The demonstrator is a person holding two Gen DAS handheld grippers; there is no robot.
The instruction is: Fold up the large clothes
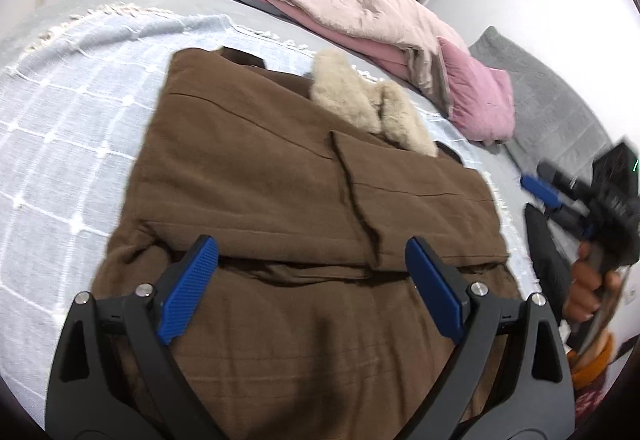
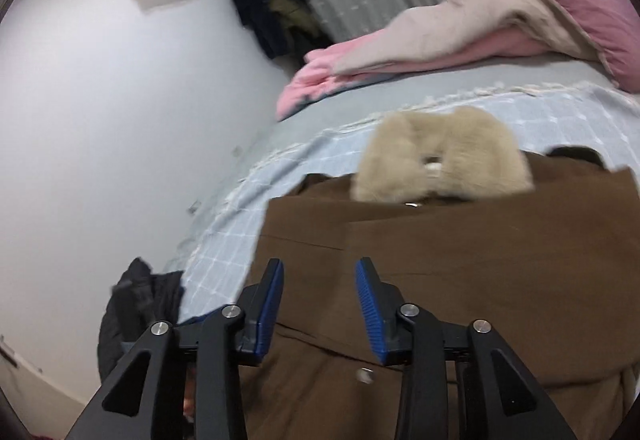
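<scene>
A large brown coat with a beige fur collar lies partly folded on a light blue checked blanket on the bed. My left gripper is wide open above the coat's near folded edge and holds nothing. My right gripper is partly open over the coat and holds nothing; the fur collar lies beyond it. The right gripper also shows in the left wrist view, off the coat's right side, held by a hand.
A pink and beige quilt is heaped at the far side of the bed, next to a grey pillow. Dark clothes lie by the white wall. A dark jacket hangs near the curtain.
</scene>
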